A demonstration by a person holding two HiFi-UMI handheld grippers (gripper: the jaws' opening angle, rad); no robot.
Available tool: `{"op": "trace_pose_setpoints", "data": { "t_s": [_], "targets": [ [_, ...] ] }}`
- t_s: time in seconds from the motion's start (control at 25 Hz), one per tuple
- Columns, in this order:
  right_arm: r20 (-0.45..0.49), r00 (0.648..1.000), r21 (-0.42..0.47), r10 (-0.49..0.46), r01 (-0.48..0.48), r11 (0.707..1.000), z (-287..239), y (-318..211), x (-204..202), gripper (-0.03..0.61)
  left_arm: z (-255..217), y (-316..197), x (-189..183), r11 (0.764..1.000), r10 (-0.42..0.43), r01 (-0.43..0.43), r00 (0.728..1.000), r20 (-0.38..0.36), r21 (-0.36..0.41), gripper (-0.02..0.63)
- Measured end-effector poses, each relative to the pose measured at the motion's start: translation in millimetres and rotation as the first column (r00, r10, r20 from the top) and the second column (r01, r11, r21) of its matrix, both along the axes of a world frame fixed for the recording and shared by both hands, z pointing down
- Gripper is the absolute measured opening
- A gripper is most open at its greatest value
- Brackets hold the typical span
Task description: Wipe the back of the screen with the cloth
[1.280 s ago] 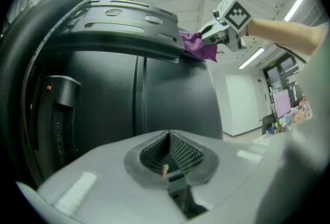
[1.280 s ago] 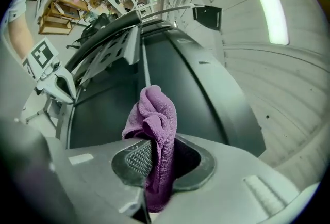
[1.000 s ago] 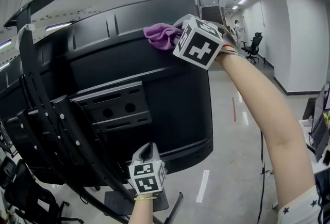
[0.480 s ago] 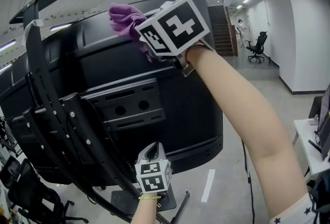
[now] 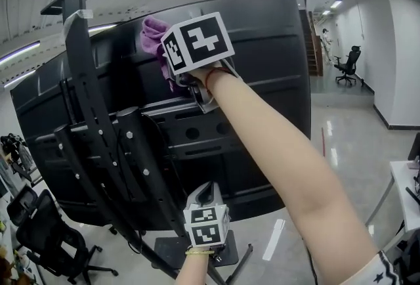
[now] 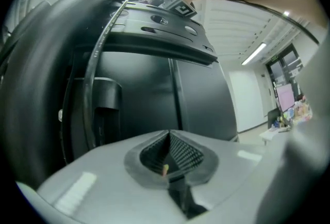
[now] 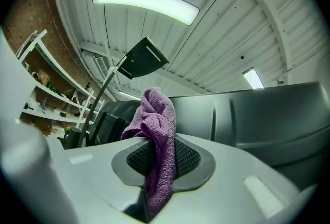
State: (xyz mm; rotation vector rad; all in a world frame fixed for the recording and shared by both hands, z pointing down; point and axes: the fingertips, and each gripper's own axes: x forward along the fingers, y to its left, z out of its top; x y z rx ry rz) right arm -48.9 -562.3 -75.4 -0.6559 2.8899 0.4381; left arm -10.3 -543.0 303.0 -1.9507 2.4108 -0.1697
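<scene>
The big black back of the screen (image 5: 262, 54) fills the head view, tilted on its stand. A purple cloth (image 5: 155, 34) is pressed against its upper part, close to the top edge. My right gripper (image 5: 172, 60) is shut on the cloth (image 7: 154, 125), which bunches up out of the jaws toward the screen back (image 7: 268, 114). My left gripper (image 5: 205, 201) hangs low under the screen's bottom edge; its jaws are shut with nothing between them (image 6: 166, 158), facing the screen's underside (image 6: 154, 94).
A black stand arm (image 5: 92, 106) with a bracket runs up the screen's left side, with cables. A mounting plate (image 5: 197, 139) sits mid-screen. Office chairs (image 5: 46, 238) stand lower left; another chair (image 5: 348, 60) far right. The stand base (image 5: 177, 254) rests on the glossy floor.
My right gripper has swept the cloth leftward along the screen's upper back, from near the top right corner toward the stand arm. The left gripper stayed low.
</scene>
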Motion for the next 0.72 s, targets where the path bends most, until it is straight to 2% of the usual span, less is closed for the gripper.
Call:
{"op": "trace_pose_setpoints", "data": {
  "t_s": [0.16,0.36,0.6,0.72],
  "targets": [
    [0.036,0.999,-0.015,0.035,-0.035,0.999,-8,-21,25,0.061,-5,-5,0,1.0,0.014,-0.014,1.0,-0.001,0.007,0.008],
    [0.079,0.99,-0.027,0.118,-0.116,0.993,-13,-67,95,0.062,-6,-16,10,0.999,0.047,-0.047,0.999,-0.002,0.009,0.008],
    [0.141,0.953,-0.087,0.269,-0.259,0.962,-13,-126,192,0.063,1,-29,28,0.997,0.083,-0.083,0.996,-0.033,0.01,0.008],
    [0.135,0.928,-0.086,0.348,-0.339,0.937,-11,-143,226,0.063,4,-33,37,0.995,0.096,-0.096,0.995,-0.031,0.0,0.008]
  ]
}}
